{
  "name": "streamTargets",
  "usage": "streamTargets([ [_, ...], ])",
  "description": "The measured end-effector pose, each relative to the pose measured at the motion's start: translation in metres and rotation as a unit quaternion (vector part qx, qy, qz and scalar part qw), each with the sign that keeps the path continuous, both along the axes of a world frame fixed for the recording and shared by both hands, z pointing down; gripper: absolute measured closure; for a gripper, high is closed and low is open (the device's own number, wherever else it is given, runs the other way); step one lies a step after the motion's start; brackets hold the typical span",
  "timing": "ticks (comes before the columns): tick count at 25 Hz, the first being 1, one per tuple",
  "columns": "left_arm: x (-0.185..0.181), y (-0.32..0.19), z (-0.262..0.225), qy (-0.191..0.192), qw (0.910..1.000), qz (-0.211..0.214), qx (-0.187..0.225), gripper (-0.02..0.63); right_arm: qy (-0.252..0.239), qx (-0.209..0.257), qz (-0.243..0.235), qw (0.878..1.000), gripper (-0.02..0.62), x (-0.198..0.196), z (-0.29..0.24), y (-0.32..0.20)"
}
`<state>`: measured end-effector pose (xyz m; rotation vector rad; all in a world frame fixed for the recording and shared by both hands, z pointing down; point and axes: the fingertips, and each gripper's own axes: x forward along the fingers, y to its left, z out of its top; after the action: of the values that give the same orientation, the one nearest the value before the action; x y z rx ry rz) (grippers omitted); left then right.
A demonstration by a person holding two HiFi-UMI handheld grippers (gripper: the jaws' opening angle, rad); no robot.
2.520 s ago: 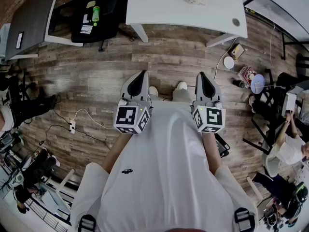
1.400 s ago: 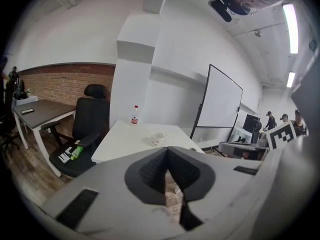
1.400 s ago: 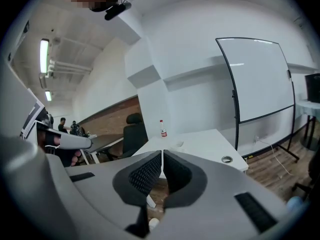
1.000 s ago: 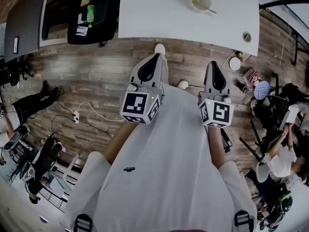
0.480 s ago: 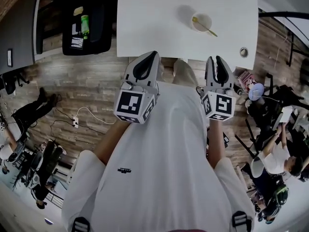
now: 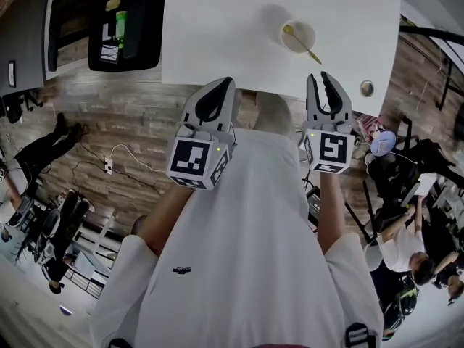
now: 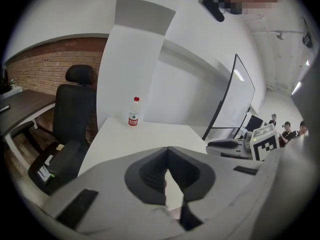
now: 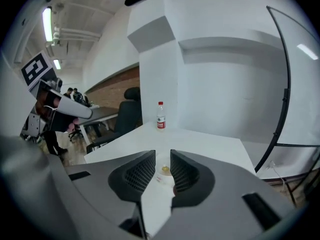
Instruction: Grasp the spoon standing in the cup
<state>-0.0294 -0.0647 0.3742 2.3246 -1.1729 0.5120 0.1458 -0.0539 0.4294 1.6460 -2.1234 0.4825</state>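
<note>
A small white cup [image 6: 298, 36] stands on the white table [image 6: 217, 27], right of its middle. A yellow spoon [image 6: 304, 46] leans in it, handle toward the near right. My right gripper [image 6: 324, 80] hovers at the table's near edge, a short way in front of the cup. Its jaws are opening and nothing is between them. In the right gripper view the cup [image 8: 161, 177] and spoon [image 8: 165, 169] show through the gap of the right gripper [image 8: 162, 156], farther off. My left gripper [image 6: 223, 85] is shut and empty, left of it; its closed left gripper [image 7: 167, 150] tips meet.
A water bottle [image 8: 160, 116] stands at the table's far edge. A black office chair [image 7: 75, 109] sits left of the table. The table has a round cable hole [image 6: 367, 88] at its near right corner. People and clutter are on the wooden floor to the right.
The table and cup have drawn closer as both grippers moved forward to its near edge. The right jaws went from shut to open. The left stayed shut.
</note>
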Motion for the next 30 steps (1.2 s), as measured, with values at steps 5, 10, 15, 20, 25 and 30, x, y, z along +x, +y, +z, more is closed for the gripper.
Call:
streamTargets([
  [5,0.015,-0.002,0.019,-0.005,0.9999,0.0,-0.009,0.611,0.028,0.0,-0.024,0.999,0.517,0.007,0.019,-0.013],
  [10,0.029,0.004,0.039,-0.012,0.9995,0.014,-0.027,0.611,0.064,-0.012,-0.059,0.996,0.494,0.01,0.041,-0.017],
  [15,0.035,0.006,0.052,-0.022,0.999,0.006,-0.039,0.611,0.064,-0.021,-0.069,0.995,0.479,0.014,0.055,-0.024],
  [20,0.038,0.001,0.065,-0.026,0.9984,-0.005,-0.051,0.611,0.065,-0.03,-0.086,0.994,0.47,0.015,0.071,-0.035],
  [25,0.043,0.002,0.074,-0.032,0.9977,-0.007,-0.059,0.611,0.072,-0.052,-0.105,0.991,0.471,0.015,0.091,-0.037],
  [30,0.039,0.0,0.077,-0.035,0.9974,-0.01,-0.062,0.611,0.07,-0.055,-0.108,0.99,0.472,0.014,0.097,-0.039],
])
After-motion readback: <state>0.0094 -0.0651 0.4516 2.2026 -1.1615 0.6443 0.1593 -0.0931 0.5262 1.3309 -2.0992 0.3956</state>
